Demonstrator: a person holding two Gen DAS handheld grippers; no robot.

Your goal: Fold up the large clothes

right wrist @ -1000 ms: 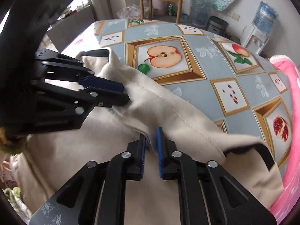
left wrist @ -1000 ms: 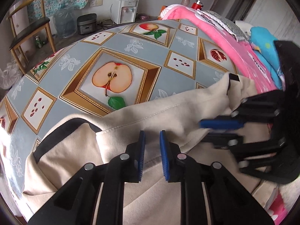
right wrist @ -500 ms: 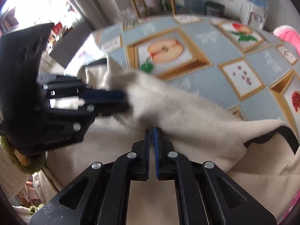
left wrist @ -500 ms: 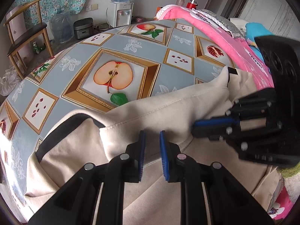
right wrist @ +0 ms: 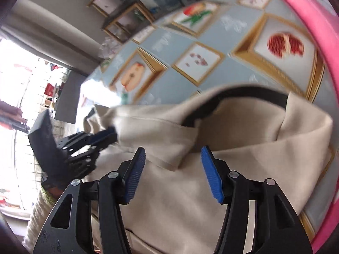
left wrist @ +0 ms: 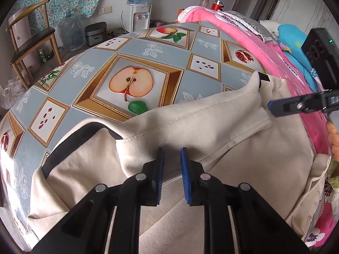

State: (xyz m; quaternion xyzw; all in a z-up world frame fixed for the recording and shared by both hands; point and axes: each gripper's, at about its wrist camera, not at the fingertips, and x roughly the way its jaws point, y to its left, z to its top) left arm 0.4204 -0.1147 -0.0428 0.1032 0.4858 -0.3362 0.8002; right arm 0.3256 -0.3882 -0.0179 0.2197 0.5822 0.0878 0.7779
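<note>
On the fruit-print tablecloth (left wrist: 101,67), the left gripper (left wrist: 171,175) pinched the cream garment (left wrist: 211,131); the right gripper (right wrist: 172,173), its jaws just opening, gripped nothing.

tablecloth (left wrist: 101,67): fruit print | chair (left wrist: 31,44): far left | water dispenser (left wrist: 138,13): by wall | pink blanket (left wrist: 250,42): right

Bright daylight; left view sharp, right view motion-blurred, window (right wrist: 19,105) blown out at left; fisheye edges bent, corners black.
</note>
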